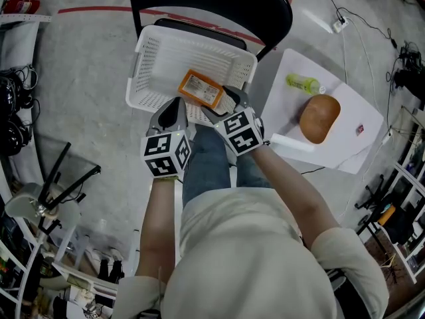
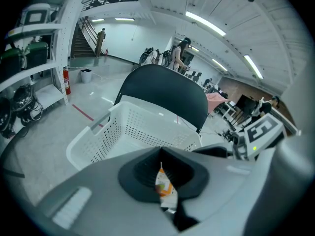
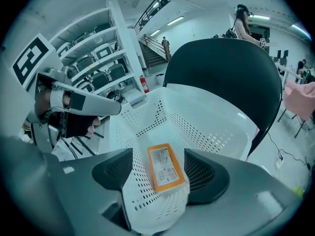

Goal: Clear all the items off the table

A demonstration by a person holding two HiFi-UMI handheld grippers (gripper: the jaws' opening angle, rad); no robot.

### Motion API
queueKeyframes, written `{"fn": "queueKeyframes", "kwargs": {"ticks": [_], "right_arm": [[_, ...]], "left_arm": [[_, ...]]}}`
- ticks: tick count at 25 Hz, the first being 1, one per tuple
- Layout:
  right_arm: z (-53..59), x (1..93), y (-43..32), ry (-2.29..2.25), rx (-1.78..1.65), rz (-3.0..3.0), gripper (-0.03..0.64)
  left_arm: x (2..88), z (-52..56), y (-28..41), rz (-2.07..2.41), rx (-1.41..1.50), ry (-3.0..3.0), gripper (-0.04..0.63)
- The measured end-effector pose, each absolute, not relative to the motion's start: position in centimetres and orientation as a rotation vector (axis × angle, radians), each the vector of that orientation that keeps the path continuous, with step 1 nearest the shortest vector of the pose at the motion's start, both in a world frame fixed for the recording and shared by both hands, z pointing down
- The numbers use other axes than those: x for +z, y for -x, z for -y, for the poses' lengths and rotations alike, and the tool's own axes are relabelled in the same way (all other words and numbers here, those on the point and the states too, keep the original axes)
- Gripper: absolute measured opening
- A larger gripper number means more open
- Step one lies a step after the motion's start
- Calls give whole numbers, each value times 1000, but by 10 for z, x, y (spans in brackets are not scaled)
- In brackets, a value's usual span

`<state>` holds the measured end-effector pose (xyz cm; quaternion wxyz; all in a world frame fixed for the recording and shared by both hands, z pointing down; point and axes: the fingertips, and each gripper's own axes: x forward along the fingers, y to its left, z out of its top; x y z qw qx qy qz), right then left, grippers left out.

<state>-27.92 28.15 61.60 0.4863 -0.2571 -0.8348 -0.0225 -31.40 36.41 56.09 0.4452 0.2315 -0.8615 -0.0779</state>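
The packet (image 3: 166, 167) is flat and rectangular, orange round its edges with a white printed label covering most of its face. It lies face up on the floor of a white perforated basket (image 1: 159, 52), and the basket sits on the seat of a black chair (image 1: 265, 5). The right gripper (image 1: 226, 105) hangs over the basket's near rim, pointing steeply down, with its jaws spread wide. In the right gripper view the packet lies straight ahead, between the two dark pads (image 3: 204, 173). Neither pad presses on it and nothing is gripped; the basket's near corner also shows in the gap below the packet. The left gripper (image 1: 174, 111) is just to the left of the right one, at the same near edge of the basket, with its jaws closed together. In the left gripper view a thin sliver of orange and white shows in the slit behind the closed tips. I cannot tell whether that sliver is pinched or only seen through the gap. To the right of the right gripper, well apart from it, stands a white table (image 1: 352, 145). On the table lie a yellow-green bottle (image 1: 303, 83), on its side, and just beside it a rounded brown loaf (image 1: 319, 117).
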Motion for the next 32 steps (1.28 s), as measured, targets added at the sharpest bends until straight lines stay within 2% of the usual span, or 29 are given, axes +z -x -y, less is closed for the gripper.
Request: {"fn": "queueKeyframes", "kwargs": {"ticks": [6,9,10,14,32], "right_arm": [[-280,614,277,625,-59,2042,300],[-282,611,277,633,-71,2059,239],[-281,609,276,632,-76,2061,212],[-278,605,275,603,-85,2064,6],[-279,557,266,560,-68,2153,0]], "left_arm": [[558,-362,312,2141,-192,-581,9],[555,-362,310,2144,-181,-587,9],[554,-362,310,2144,-180,-589,9],[551,-361,309,2149,-181,-594,9],[521,-353,295,2163,-141,-680,9]]}}
